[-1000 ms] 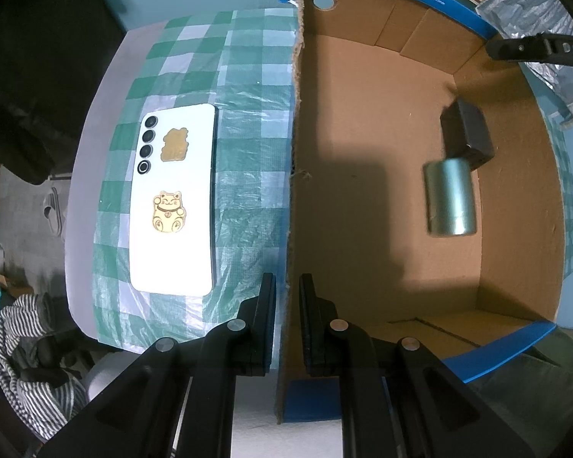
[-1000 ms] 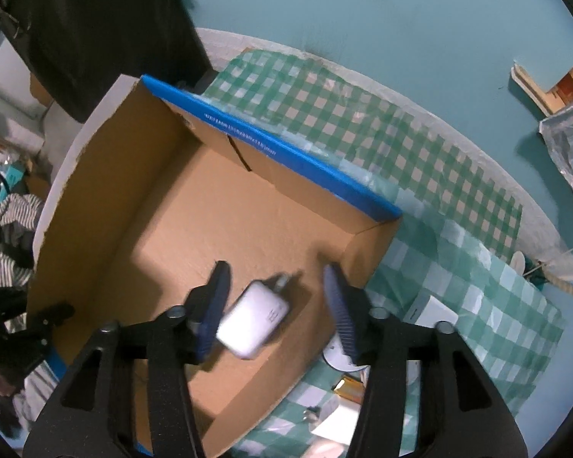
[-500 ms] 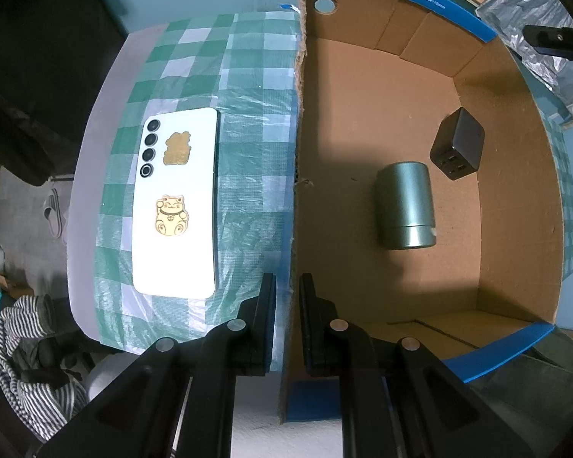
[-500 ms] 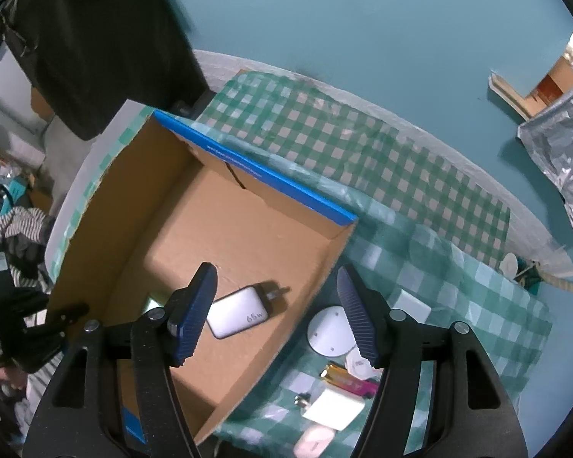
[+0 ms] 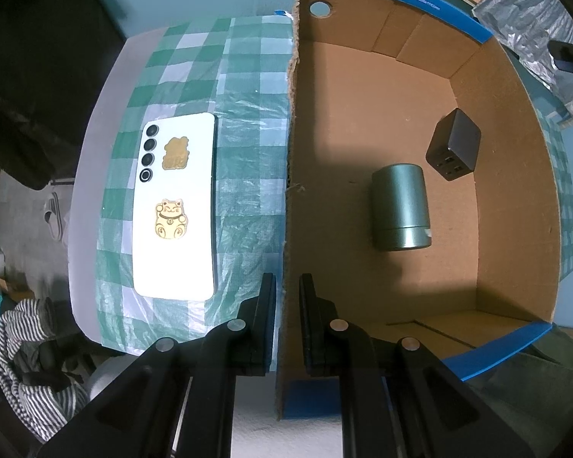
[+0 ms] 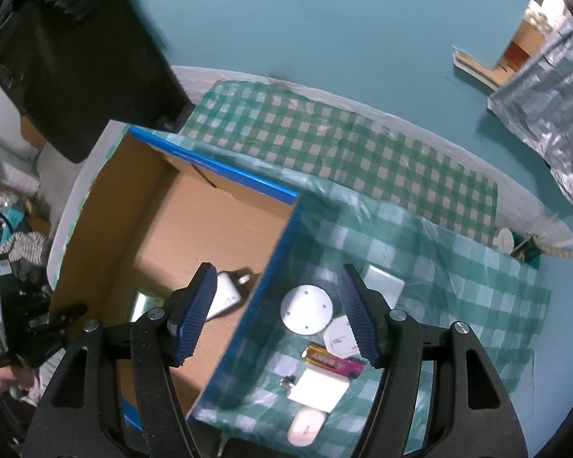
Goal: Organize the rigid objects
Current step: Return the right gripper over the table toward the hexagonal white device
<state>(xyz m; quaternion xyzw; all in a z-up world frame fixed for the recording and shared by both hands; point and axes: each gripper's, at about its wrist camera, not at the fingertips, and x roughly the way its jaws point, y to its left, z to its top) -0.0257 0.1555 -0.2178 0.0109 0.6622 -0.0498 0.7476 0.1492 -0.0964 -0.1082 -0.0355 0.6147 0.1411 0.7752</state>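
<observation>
My left gripper (image 5: 287, 297) is shut on the left wall of the cardboard box (image 5: 288, 175), one finger on each side. Inside the box lie a green metal cylinder (image 5: 400, 206) on its side and a black charger cube (image 5: 454, 144). In the right wrist view the box (image 6: 271, 252) holds a white charger (image 6: 226, 294). My right gripper (image 6: 277, 313) is open and empty, high above the box's right wall. On the cloth to the right of the box lie a white round disc (image 6: 306, 309), a gold and pink lighter (image 6: 332, 358) and a white adapter (image 6: 319, 389).
A white phone (image 5: 175, 206) with gold cat stickers lies face down on the green checked cloth (image 5: 248, 145), left of the box. A pink-white case (image 6: 305, 425) and a white square pad (image 6: 384, 286) also lie right of the box. A teal wall stands behind.
The right gripper let go of the white charger into the box, then rose and moved right over the loose items. The green cylinder rolled left in the box and came to rest.
</observation>
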